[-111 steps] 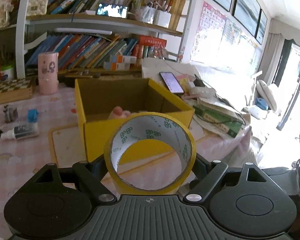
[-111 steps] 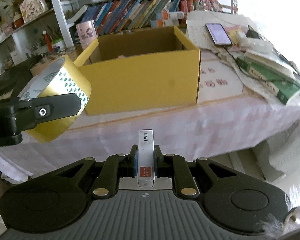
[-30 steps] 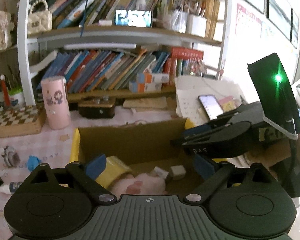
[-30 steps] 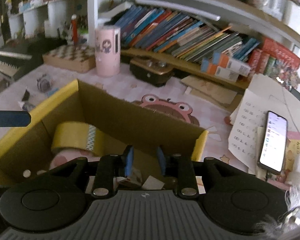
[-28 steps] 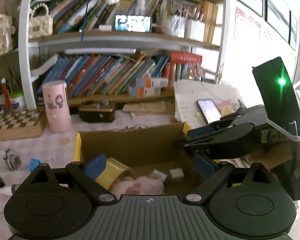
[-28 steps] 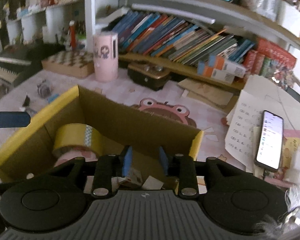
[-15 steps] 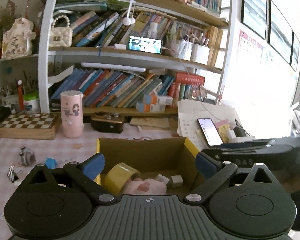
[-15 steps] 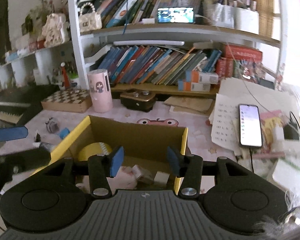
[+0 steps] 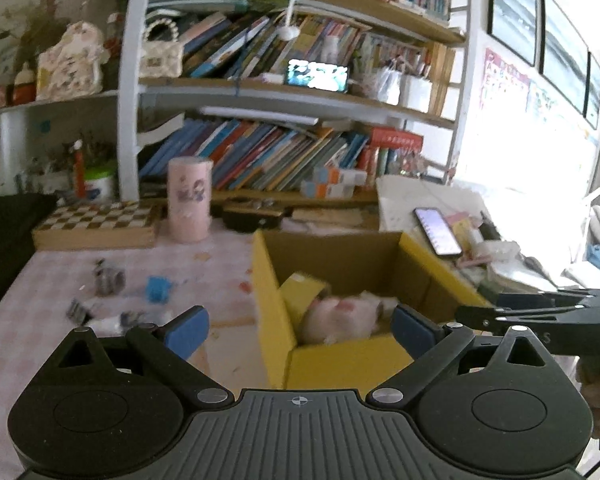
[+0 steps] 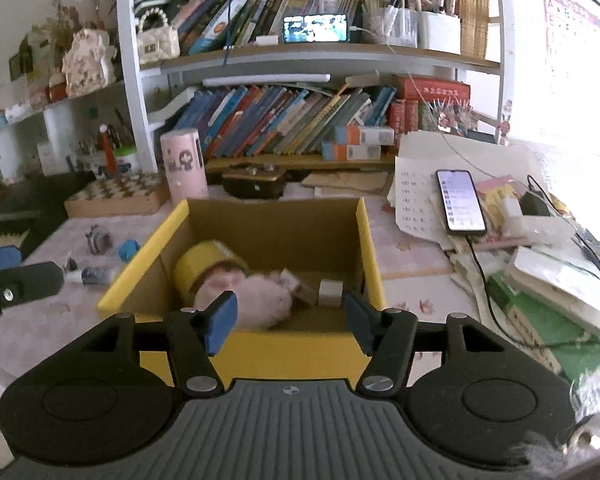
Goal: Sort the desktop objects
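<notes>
Left gripper (image 9: 299, 330) spread wide, nothing between its blue pads; right gripper (image 10: 291, 319) likewise released and empty, held just in front of the yellow cardboard box (image 10: 370, 256). Inside the box: yellow tape roll (image 10: 204, 266) on its side at the left wall, touching a pink plush toy (image 10: 256, 294); a small pale block (image 10: 330, 292) to the right. On the pink tablecloth (image 9: 40, 320) left of the box: blue eraser-like piece (image 9: 157, 289), binder clips (image 9: 78, 310), a small tube (image 9: 112, 322). Farther back: pink cylinder (image 10: 182, 166), checkerboard box (image 10: 116, 194), phone (image 10: 460, 200), bookshelf (image 10: 300, 56).

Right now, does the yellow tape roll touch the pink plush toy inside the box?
Touching. The right wrist view shows the tape roll lying against the pink plush toy, no gap between them.
</notes>
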{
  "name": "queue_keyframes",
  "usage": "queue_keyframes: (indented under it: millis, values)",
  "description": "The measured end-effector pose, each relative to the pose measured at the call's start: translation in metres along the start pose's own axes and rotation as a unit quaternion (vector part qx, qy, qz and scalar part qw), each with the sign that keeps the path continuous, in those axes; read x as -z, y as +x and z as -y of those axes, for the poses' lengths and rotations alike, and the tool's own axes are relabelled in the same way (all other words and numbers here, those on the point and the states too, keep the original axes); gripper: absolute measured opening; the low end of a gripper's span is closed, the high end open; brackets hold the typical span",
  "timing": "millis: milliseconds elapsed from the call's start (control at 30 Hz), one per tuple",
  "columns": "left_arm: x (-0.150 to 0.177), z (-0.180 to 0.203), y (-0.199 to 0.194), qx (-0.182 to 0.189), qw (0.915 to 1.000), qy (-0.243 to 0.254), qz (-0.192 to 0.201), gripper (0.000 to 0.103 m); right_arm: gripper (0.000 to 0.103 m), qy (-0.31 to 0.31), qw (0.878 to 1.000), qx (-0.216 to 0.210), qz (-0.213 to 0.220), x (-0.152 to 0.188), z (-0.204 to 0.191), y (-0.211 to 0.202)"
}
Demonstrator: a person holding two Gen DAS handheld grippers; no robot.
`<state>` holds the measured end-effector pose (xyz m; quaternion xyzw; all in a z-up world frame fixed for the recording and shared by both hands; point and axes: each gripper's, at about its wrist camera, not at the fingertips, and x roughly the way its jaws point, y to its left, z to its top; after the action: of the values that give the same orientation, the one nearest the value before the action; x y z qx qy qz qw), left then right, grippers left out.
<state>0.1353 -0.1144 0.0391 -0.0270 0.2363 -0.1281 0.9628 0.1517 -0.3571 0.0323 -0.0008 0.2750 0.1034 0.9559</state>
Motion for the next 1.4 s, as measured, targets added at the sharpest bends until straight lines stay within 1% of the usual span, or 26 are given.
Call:
queue_keyframes:
  millis: [100, 267, 533, 733, 933, 1167, 1400]
  values:
    - [0.013, -0.013, -0.01, -0.012, 0.9999, -0.002, -0.009, 0.099, 0.059, 0.008, 1.0, 0.006, -0.013, 0.016, -0.015, -0.005]
    - [0.033, -0.03, -0.024, -0.021, 0.9993, -0.014, -0.028, 0.1, 0.061, 0.015, 0.999, 0.015, -0.033, 0.044, -0.039, -0.014]
    - [0.058, -0.051, -0.043, -0.024, 0.9982, -0.026, -0.049, 0.1, 0.064, 0.011, 0.997, 0.008, -0.07, 0.076, -0.079, -0.027]
    - [0.075, -0.061, -0.057, -0.025, 0.9973, -0.022, -0.065, 0.1, 0.065, 0.002, 0.996, -0.002, -0.087, 0.091, -0.108, -0.033]
    - [0.086, -0.075, -0.071, -0.027, 0.9962, -0.021, -0.08, 0.1, 0.065, -0.018, 0.994, -0.031, -0.1, 0.102, -0.14, -0.035]
    - [0.095, -0.09, -0.085, -0.033, 0.9954, -0.02, -0.088, 0.1, 0.065, -0.028, 0.993, -0.047, -0.108, 0.112, -0.168, -0.038]
    - [0.101, -0.109, -0.1, -0.05, 0.9946, -0.025, -0.088, 0.1, 0.065, -0.034, 0.992, -0.059, -0.108, 0.117, -0.193, -0.037]
